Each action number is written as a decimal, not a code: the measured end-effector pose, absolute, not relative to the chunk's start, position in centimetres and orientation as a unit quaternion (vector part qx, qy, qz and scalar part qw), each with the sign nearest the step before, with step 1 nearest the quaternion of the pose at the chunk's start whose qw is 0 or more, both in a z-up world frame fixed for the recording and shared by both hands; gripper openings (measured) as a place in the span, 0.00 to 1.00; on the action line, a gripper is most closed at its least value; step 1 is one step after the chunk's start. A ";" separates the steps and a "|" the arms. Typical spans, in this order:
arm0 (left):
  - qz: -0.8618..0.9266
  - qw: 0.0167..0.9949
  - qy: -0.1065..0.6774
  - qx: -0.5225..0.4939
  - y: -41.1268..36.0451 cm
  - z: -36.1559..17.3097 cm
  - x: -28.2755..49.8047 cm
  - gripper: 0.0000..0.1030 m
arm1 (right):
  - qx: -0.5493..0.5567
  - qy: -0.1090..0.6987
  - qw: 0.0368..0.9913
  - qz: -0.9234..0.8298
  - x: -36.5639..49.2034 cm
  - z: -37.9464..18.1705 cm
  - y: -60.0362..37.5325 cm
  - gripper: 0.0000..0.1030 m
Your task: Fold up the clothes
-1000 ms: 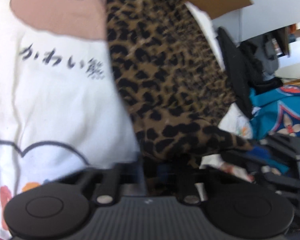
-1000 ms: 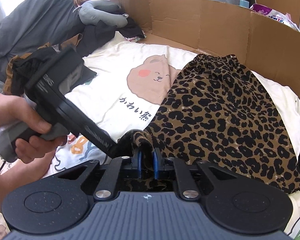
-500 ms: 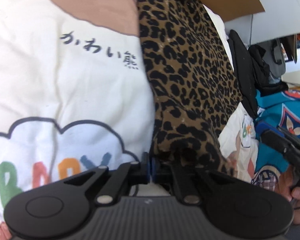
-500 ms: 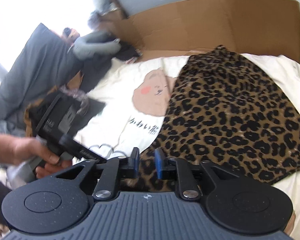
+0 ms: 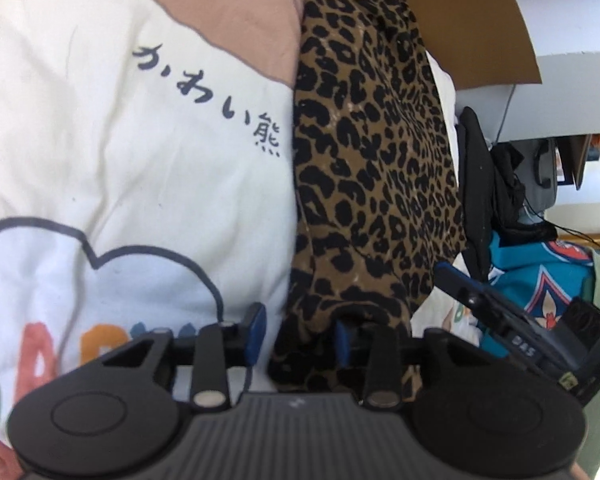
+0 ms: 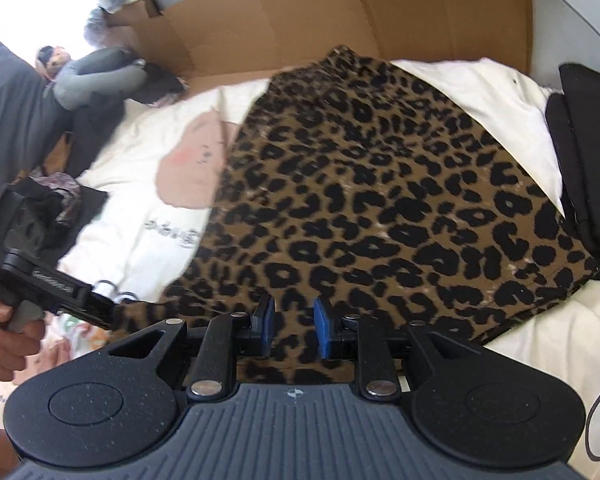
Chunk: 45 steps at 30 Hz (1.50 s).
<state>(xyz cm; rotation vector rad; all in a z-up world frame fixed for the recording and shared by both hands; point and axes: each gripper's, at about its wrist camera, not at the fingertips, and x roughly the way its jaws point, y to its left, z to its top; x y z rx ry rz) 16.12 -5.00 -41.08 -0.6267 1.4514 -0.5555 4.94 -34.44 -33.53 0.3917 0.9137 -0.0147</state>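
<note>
**Item: leopard-print garment** (image 6: pixel 380 208). It lies spread over a white printed bedcover (image 5: pixel 120 140), filling the centre and right of the right wrist frame. Its gathered end sits at upper centre against a cardboard wall (image 6: pixel 340 12). Its wide hem runs along the lower right. In the left wrist frame it shows as a narrow band running from top centre down to the fingers.

**Left gripper** (image 5: pixel 298 334). Half a second ago its fingers were pressed together on the near corner of the cloth. Now they stand spread, blue pads well apart. The corner lies loose between them, draped over the right finger.

**Right gripper** (image 6: pixel 293 330). A second ago it was pinching the hem. It had already parted half a second ago, and now the gap is wider. It hovers low over the near edge, with fabric showing between the pads but nothing clamped.

**Assessment.** Both holds on the near edge are released, so the garment rests under its own weight. It appears as a single flat layer with no fold line visible. I judge that it has been laid out and smoothed. The next grasp would call for corners to be taken anew.

**Surroundings.** Dark clothes (image 6: pixel 588 152) lie at the right edge, and a grey plush toy (image 6: pixel 100 76) at upper left.
</note>
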 end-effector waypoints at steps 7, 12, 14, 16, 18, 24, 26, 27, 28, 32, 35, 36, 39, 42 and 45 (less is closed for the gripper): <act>-0.245 0.678 0.656 -0.226 -4.4 -40.4 15.6 0.04 | 0.178 0.470 0.864 -0.037 5.1 -36.1 -35.4 0.23; -0.236 0.683 0.658 -0.213 -3.0 -39.9 15.6 0.02 | 0.174 0.473 0.863 -0.040 4.7 -36.6 -35.4 0.23; -0.236 0.684 0.657 -0.212 -2.7 -39.7 15.6 0.01 | 0.174 0.473 0.862 -0.041 4.7 -36.7 -35.4 0.23; -0.237 0.686 0.655 -0.212 -2.4 -39.6 15.5 0.01 | 0.172 0.475 0.862 -0.041 4.8 -36.7 -35.4 0.23; -0.235 0.687 0.654 -0.213 -2.0 -39.5 15.5 0.01 | 0.169 0.476 0.862 -0.041 4.9 -36.7 -35.3 0.23; -0.243 0.674 0.651 -0.250 -1.4 -39.6 15.2 0.21 | 0.171 0.475 0.862 -0.046 4.9 -36.7 -35.2 0.23; -0.242 0.672 0.650 -0.259 -1.8 -39.9 15.2 0.24 | 0.170 0.475 0.862 -0.046 4.8 -36.7 -35.2 0.23; -0.241 0.670 0.650 -0.266 -1.9 -40.1 15.3 0.25 | 0.171 0.475 0.862 -0.046 4.8 -36.7 -35.2 0.23; -0.239 0.668 0.650 -0.273 -2.1 -40.4 15.3 0.27 | 0.171 0.474 0.862 -0.046 4.8 -36.7 -35.2 0.23; -0.237 0.663 0.652 -0.280 -2.6 -40.8 15.1 0.29 | 0.170 0.474 0.863 -0.045 4.8 -36.7 -35.2 0.23; -0.235 0.661 0.655 -0.282 -2.7 -41.1 14.9 0.29 | 0.170 0.473 0.863 -0.044 4.8 -36.7 -35.3 0.23; -0.234 0.660 0.655 -0.282 -2.8 -41.1 14.8 0.29 | 0.171 0.473 0.863 -0.044 4.7 -36.7 -35.3 0.23; -0.232 0.658 0.658 -0.284 -3.0 -41.4 14.5 0.28 | 0.173 0.471 0.864 -0.044 4.7 -36.7 -35.3 0.23; -0.229 0.656 0.660 -0.285 -3.2 -41.6 14.3 0.13 | 0.174 0.470 0.864 -0.044 4.6 -36.7 -35.3 0.23; -0.227 0.654 0.663 -0.287 -3.3 -41.9 14.1 0.02 | 0.173 0.469 0.865 -0.044 4.6 -36.7 -35.3 0.23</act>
